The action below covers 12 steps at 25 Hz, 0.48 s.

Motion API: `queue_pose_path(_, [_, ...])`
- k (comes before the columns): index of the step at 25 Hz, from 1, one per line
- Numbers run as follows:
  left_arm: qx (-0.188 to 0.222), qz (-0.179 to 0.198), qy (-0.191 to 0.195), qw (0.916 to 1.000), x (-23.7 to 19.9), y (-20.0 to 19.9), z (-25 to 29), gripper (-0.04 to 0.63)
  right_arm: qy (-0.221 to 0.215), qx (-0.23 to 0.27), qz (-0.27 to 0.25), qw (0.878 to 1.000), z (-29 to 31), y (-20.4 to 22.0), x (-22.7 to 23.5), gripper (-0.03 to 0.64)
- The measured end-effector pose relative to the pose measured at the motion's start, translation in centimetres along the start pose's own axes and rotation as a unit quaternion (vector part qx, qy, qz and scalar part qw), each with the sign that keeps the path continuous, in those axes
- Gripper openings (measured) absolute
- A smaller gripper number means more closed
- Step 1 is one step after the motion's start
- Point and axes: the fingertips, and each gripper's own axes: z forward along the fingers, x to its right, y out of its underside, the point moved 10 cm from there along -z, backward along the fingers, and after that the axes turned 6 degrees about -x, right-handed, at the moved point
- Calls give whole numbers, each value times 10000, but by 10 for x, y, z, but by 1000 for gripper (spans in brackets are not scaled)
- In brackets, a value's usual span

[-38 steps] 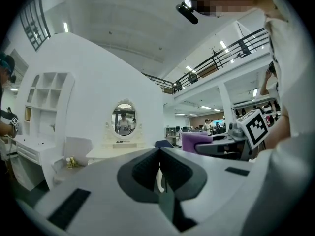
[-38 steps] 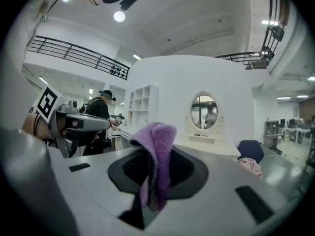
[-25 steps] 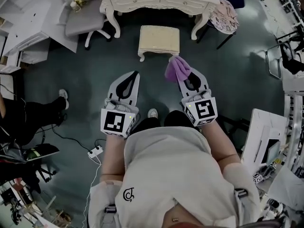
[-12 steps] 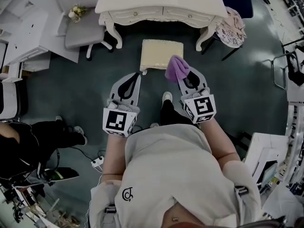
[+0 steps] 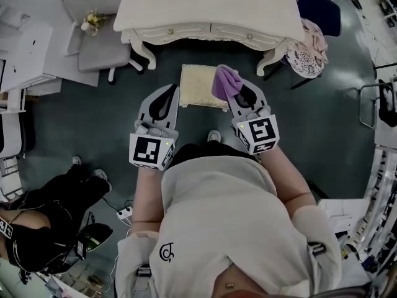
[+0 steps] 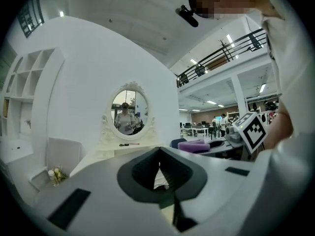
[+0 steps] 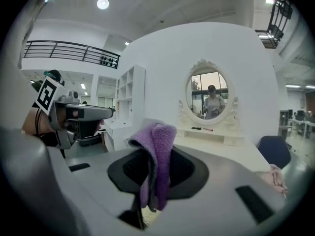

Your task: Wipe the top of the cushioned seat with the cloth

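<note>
The cushioned seat (image 5: 200, 86) is a cream stool on the dark floor in front of a white dressing table (image 5: 205, 8). In the head view my right gripper (image 5: 236, 88) is shut on a purple cloth (image 5: 224, 83), held above the stool's right edge. The cloth (image 7: 156, 156) hangs folded between the jaws in the right gripper view. My left gripper (image 5: 171, 92) hovers just left of the stool with its jaws closed and nothing in them. Both grippers point at the dressing table and its oval mirror (image 6: 129, 113).
A grey office chair (image 5: 102, 39) stands left of the dressing table, with a small bouquet (image 5: 89, 21) on it. A dark chair with draped clothing (image 5: 307, 48) is to the right. A person in black (image 5: 43, 234) sits at the lower left. A power strip (image 5: 124, 213) lies on the floor.
I have stepped toward the stool and dressing table. Both grippers moved forward, and the cloth now hangs over the stool's right edge instead of short of it.
</note>
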Motion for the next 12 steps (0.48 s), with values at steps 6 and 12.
queue_pose_path(6, [151, 38, 445, 9989, -30, 15, 43, 13, -111, -36, 39, 9999, 45, 14, 14, 82])
queue_pose_path(12, [70, -355, 820, 9960, -82, 57, 78, 13, -150, -145, 19, 9998, 104, 27, 7, 83])
